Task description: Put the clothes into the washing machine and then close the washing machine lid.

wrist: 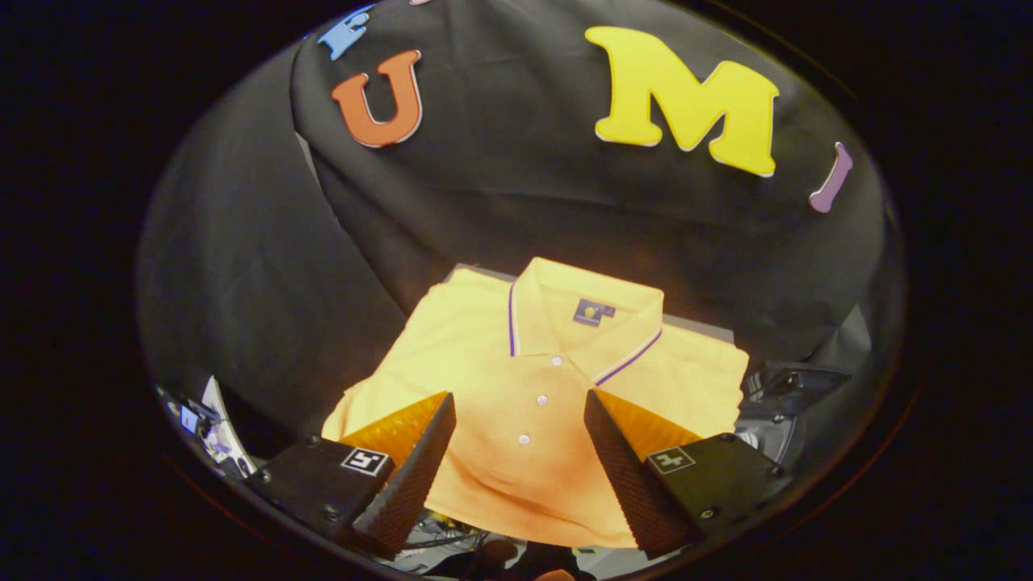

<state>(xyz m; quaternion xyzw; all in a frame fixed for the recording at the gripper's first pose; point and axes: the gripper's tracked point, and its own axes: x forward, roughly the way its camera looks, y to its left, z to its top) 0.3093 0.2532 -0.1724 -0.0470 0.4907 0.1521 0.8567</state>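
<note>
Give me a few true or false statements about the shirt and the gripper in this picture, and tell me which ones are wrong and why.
1. The yellow polo shirt lies folded with its collar away from the gripper. True.
2. The gripper is shut on the shirt. False: its fingers stand apart, open, with the shirt's button placket showing between them.
3. The collar has a dark stripe along its edge. True.
4. The shirt is plain red. False: it is yellow.
5. Small white buttons run down the shirt's front. True.
</note>
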